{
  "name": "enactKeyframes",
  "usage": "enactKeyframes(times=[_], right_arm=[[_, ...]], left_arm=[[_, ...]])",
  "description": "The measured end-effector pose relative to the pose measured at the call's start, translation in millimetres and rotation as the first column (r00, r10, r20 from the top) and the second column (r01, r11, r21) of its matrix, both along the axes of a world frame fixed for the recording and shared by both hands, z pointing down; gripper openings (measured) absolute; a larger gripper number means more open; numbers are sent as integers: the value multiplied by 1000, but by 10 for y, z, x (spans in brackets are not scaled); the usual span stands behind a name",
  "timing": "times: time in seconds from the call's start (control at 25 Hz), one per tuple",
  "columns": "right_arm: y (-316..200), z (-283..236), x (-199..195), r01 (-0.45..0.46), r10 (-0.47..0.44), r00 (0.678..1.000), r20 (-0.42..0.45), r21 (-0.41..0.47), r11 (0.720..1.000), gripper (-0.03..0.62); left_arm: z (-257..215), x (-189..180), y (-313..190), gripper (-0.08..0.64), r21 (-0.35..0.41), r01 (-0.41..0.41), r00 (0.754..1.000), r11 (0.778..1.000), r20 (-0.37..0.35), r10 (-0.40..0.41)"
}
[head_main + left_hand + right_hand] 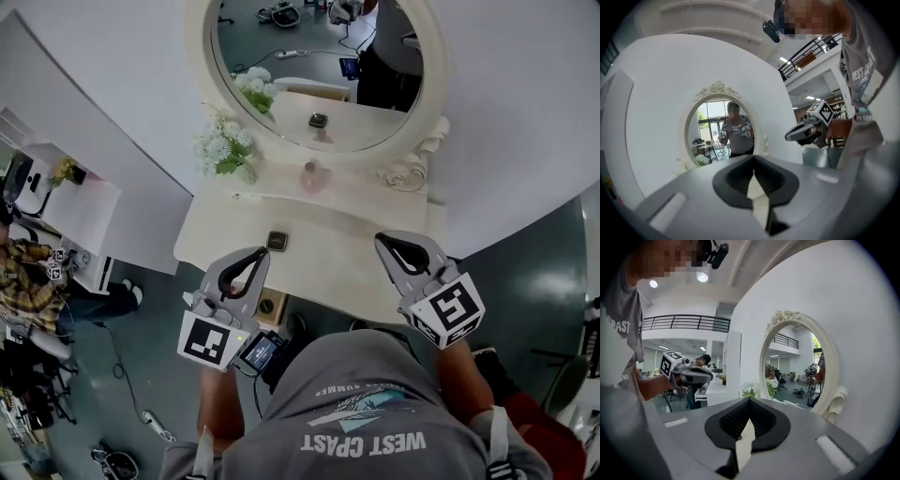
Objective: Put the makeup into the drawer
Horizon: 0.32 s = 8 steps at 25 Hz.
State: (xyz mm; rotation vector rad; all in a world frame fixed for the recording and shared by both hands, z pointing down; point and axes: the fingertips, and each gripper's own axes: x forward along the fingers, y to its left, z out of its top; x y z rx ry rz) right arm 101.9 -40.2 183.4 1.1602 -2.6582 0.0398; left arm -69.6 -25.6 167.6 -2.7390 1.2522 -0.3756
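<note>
A small dark square makeup compact (pixel 277 241) lies on the cream vanity table (pixel 347 258), near its front left. My left gripper (pixel 256 254) hovers just in front of the compact, jaws together and empty. My right gripper (pixel 384 241) hangs over the table's front right, also shut with nothing in it. In the left gripper view the shut jaws (pixel 753 159) face the oval mirror (pixel 724 133), and the right gripper (pixel 806 131) shows at the right. The right gripper view shows its shut jaws (pixel 749 400) and the left gripper (pixel 689 374). A small square knob (pixel 270 306) sits under the table's front edge.
A pink perfume bottle (pixel 314 176) and a bunch of white flowers (pixel 223 145) stand at the back of the table below the oval mirror (pixel 319 66). A white side desk (pixel 84 211) and a seated person (pixel 23 281) are at the left.
</note>
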Motion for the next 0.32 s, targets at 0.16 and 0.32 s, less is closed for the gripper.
enactKeyframes(times=[0.16,0.32], right_arm=[[-42,32,38,5,-5,1000,2,-4,1000,-1],[-92,37,69,11,-11,1000,4,-2,1000,0]], left_arm=[[22,10,-17,2,0,15,1000,1000,1,-15],[9,26,-68,2,4,22,1000,1000,4,-22]])
